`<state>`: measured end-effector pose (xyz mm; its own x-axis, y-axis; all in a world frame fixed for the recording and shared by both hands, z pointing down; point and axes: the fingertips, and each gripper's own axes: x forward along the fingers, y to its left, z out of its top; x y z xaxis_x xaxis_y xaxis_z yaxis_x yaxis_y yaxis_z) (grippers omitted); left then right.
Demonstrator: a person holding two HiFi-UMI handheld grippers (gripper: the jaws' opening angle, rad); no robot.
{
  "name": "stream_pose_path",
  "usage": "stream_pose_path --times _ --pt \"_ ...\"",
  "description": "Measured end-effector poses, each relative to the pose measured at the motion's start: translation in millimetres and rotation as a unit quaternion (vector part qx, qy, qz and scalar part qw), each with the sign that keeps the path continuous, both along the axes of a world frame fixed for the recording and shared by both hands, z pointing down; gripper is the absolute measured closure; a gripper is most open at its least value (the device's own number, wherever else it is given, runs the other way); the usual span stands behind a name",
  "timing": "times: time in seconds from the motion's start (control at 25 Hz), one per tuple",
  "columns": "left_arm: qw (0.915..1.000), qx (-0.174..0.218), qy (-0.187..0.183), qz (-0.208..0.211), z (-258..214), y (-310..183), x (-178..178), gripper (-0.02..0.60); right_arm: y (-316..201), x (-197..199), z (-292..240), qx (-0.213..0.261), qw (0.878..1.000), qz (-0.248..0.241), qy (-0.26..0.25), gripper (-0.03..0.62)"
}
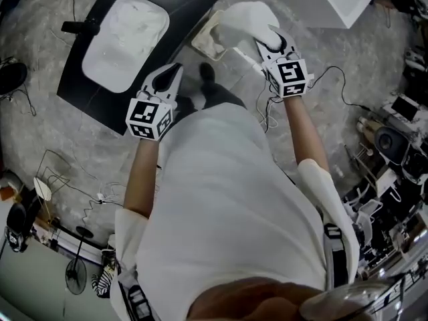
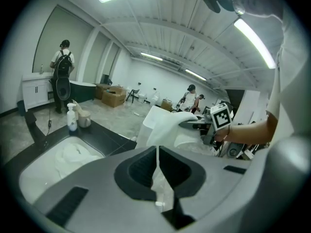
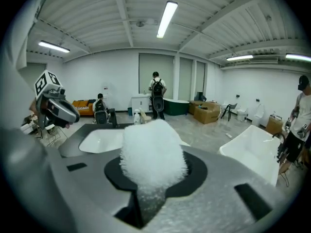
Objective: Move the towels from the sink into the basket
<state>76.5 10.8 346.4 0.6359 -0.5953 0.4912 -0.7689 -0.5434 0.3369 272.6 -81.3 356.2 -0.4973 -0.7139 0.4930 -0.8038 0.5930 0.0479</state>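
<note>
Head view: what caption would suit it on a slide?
From above: the right tool grips a fluffy white towel beside the beige basket; the shut left tool hangs near the white sink.

The right gripper [image 1: 269, 40] holds a bunched white towel [image 1: 244, 20] above the beige basket [image 1: 204, 42] on the floor, just beside the black counter [image 1: 190, 5]. The left gripper [image 1: 172, 72] hovers at the counter's edge, jaws together. More white cloth [image 1: 134, 25] lies in the sink [image 1: 87, 62].
</note>
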Motion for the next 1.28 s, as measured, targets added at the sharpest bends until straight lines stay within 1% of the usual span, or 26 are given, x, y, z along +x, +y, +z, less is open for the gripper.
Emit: stream_pose_path --times 0.16,0.32,0.6,0.8,0.92,1.04,1.2,1.28 --pt "0.9996 -0.022 -0.010 -0.011 31 -5 2 0.563 -12 -2 73 -0.054 0.998 -0.014 0.018 0.493" --pt "0.9990 -0.040 -0.016 -0.010 65 -8 12 0.563 -21 -1 145 -0.095 0.994 -0.030 0.044 0.493" --pt "0.9973 -0.067 -0.023 -0.016 153 -20 13 0.563 -38 -12 285 -0.167 0.982 -0.035 0.075 0.491" --pt "0.9958 -0.089 -0.020 -0.010 217 -16 20 0.563 -34 -21 399 -0.219 0.969 -0.039 0.106 0.490" --pt "0.9949 -0.098 -0.022 0.001 255 -10 28 0.563 -31 -25 469 -0.242 0.962 -0.036 0.123 0.490" --pt "0.9934 -0.114 -0.016 0.004 291 -3 36 0.563 -27 -27 531 -0.261 0.956 -0.029 0.134 0.485" --pt "0.9888 -0.149 -0.013 0.006 341 7 40 0.563 -25 -30 600 -0.269 0.950 -0.030 0.155 0.473" --pt "0.9855 -0.169 -0.017 0.007 365 15 38 0.563 -21 -31 629 -0.277 0.946 -0.028 0.166 0.445"
